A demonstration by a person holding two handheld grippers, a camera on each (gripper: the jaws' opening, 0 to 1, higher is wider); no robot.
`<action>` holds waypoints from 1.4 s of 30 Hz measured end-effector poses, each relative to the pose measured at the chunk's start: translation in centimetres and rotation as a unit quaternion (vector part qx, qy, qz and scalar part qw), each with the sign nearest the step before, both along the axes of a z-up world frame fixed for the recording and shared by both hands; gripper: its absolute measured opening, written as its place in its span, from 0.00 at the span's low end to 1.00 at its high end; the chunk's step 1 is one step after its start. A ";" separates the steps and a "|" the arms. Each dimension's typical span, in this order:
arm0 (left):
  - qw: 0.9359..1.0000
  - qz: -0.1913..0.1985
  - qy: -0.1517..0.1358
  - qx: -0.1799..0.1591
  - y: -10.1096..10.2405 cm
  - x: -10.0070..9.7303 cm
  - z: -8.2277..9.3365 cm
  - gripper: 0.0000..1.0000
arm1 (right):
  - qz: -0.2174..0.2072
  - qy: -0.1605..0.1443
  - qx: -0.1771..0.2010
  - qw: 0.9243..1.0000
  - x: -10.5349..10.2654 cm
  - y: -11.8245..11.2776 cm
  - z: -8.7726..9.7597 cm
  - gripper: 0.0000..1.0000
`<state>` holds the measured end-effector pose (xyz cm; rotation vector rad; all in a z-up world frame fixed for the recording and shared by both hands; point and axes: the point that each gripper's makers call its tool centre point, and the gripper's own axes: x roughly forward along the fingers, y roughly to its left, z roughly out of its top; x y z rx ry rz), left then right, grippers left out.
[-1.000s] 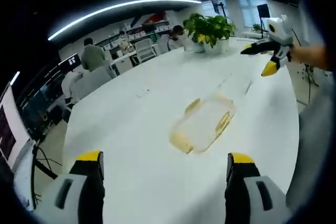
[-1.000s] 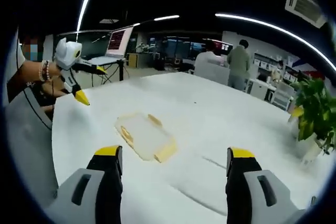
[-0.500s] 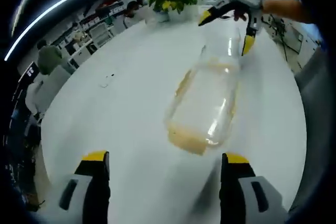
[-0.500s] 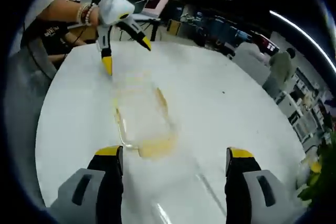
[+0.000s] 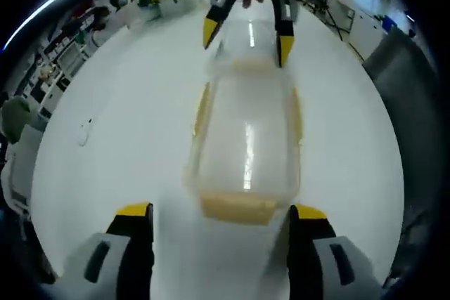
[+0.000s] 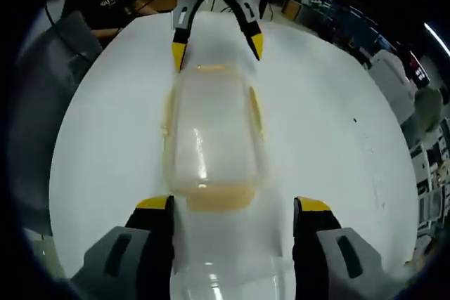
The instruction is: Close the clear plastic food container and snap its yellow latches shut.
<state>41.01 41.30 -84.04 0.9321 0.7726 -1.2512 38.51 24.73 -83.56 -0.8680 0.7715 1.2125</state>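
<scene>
Container [image 5: 246, 138] of clear plastic lies lengthwise on your white table [image 5: 105, 145], stretched between your two grippers, one short end toward each. Its yellow latches [image 5: 239, 209] run along the sides and ends; you can't tell from here whether they're snapped. Your left gripper [image 5: 218, 212] has its jaws spread wide, flanking the near end. Your right gripper [image 6: 233, 205] is spread the same way at the opposite end
</scene>
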 end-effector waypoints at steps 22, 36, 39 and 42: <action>0.997 -0.034 0.067 -0.009 -0.8 -1.5 -0.7 0.55 | 0.025 0.072 -0.005 0.997 -1.0 0.9 -1.2 0.45; 0.997 -0.037 0.072 0.014 -0.1 -1.8 -0.4 0.34 | 0.033 0.075 -0.032 0.996 -0.8 0.7 -1.1 0.37; 0.997 -0.027 0.076 0.016 0.0 -2.1 -0.4 0.34 | 0.036 0.075 -0.037 0.996 -0.8 0.7 -1.2 0.37; 0.996 -0.023 0.079 0.018 0.0 -2.3 -0.4 0.34 | 0.038 0.074 -0.040 0.996 -0.9 0.8 -1.2 0.36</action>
